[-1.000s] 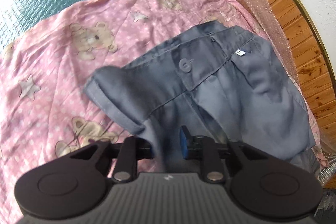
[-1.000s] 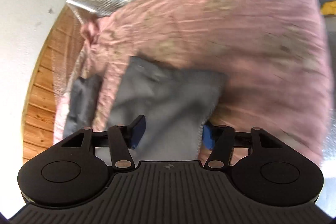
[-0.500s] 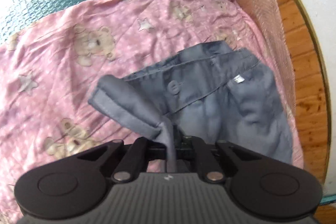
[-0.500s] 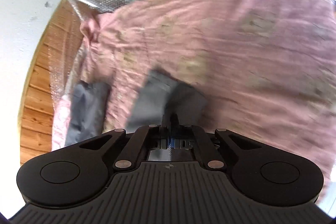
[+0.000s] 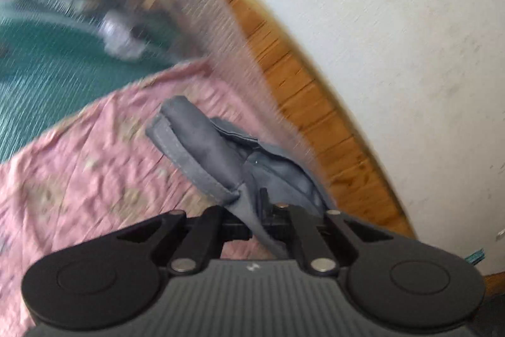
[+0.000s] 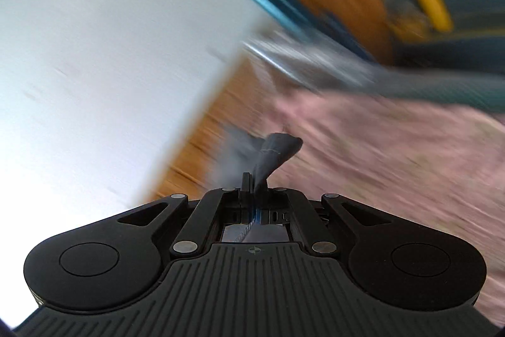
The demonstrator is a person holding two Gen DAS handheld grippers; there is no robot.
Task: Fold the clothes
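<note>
Both your grippers have fabric: left gripper (image 5: 257, 221) jaws are pinched on the hemmed edge of the grey cotton shorts (image 5: 214, 153), which bunch just ahead of them over the pink patterned sheet (image 5: 94, 166). Right gripper (image 6: 254, 188) jaws are clamped on another fold of the shorts (image 6: 274, 153), cloth rising ahead.

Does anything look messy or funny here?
Yes. The grey shorts are bunched up and twisted instead of lying flat, because the left gripper and the right gripper each pinch a bit of them. The pink sheet under them is wrinkled too.
</note>
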